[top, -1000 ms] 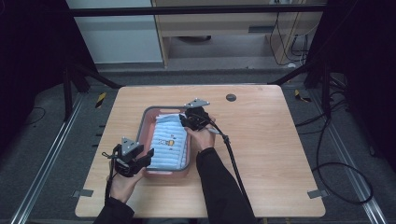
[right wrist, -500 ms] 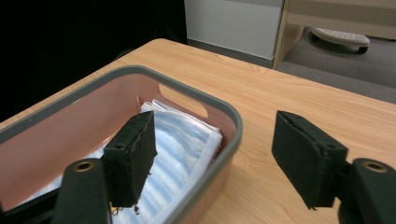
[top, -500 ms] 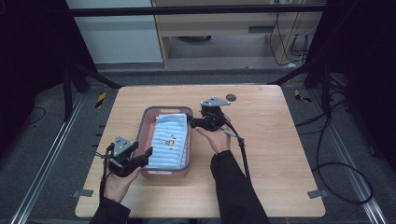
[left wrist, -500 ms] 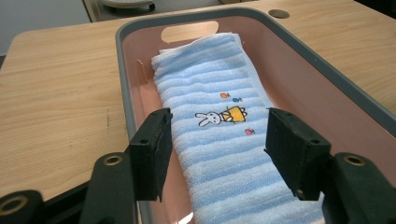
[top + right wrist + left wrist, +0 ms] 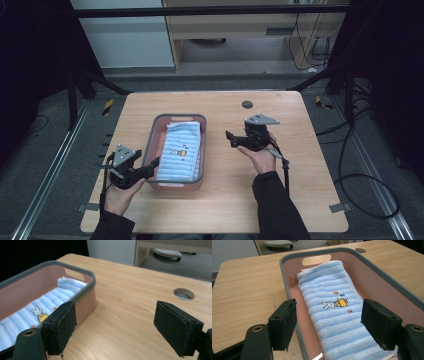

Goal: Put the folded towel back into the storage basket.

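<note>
A pink basin with a grey rim (image 5: 172,116) sits left of the table's centre. A folded light-blue striped towel (image 5: 181,150) with a small rabbit picture lies flat inside it. My left gripper (image 5: 150,167) is at the basin's near left corner, open, its jaws pointing over the rim (image 5: 284,282) at the towel (image 5: 337,312). My right gripper (image 5: 230,140) hovers over bare wood just right of the basin, open and holding nothing. In the right gripper view the basin wall (image 5: 85,300) and towel (image 5: 50,302) lie to the left of the gripper (image 5: 115,327).
The wooden table (image 5: 300,200) has a round cable hole (image 5: 247,104) at the back, which is also in the right gripper view as a cable hole (image 5: 184,293). Cables trail from both grippers. Dark floor and metal frame rails surround the table.
My right gripper has moved right, from above the basin to the bare wood beside it. My left gripper has drifted slightly left. The towel stays in the basin.
</note>
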